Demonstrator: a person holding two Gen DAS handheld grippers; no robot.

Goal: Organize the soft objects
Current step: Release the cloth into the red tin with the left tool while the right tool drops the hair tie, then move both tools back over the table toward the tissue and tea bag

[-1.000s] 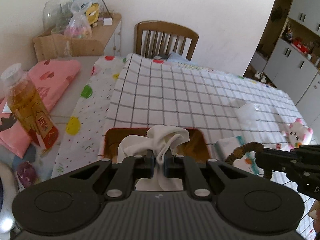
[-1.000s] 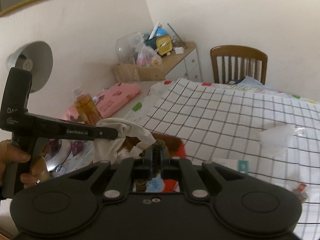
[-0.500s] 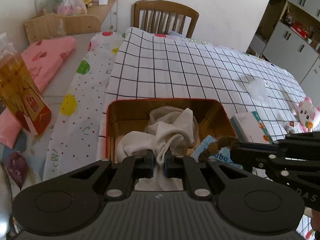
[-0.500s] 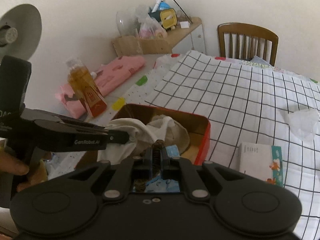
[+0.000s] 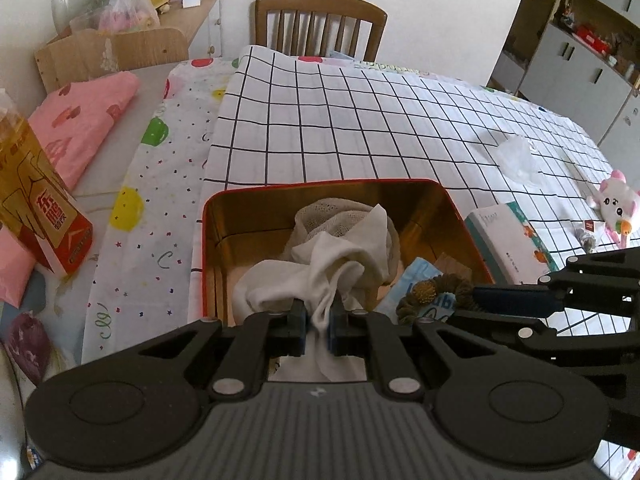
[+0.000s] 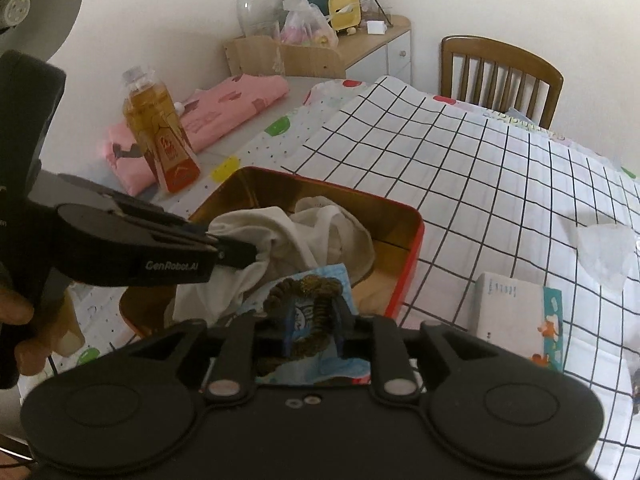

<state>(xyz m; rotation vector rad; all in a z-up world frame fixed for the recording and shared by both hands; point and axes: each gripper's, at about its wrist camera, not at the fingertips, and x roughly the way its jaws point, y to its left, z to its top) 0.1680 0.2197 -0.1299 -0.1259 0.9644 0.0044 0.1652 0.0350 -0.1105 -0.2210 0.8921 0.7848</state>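
A red tin (image 5: 320,183) with a gold inside stands on the checked cloth; its red wall (image 6: 416,236) also shows in the right wrist view. My left gripper (image 5: 318,320) is shut on a white cloth (image 5: 320,264) that sags into the tin over a beige mesh cloth (image 5: 336,212). From the right wrist, that left gripper (image 6: 240,250) pinches the white cloth (image 6: 272,228). My right gripper (image 6: 313,322) is over the tin's near right corner, its jaws opening. A brown scrunchie (image 6: 316,282) lies loosely between them on a blue packet (image 6: 336,270). The scrunchie (image 5: 428,290) sits at the right gripper (image 5: 476,300) tips.
A bottle of amber drink (image 5: 36,216) and a folded pink cloth (image 5: 76,132) are left of the tin. A white tissue pack (image 5: 508,236) lies just right of it. Farther right are crumpled clear plastic (image 5: 518,156) and a plush toy (image 5: 614,204). A wooden chair (image 5: 320,20) stands behind.
Both grippers came down to the tin, the right one also moving in over it. The white cloth now sags inside it. The right jaws have parted around the scrunchie.
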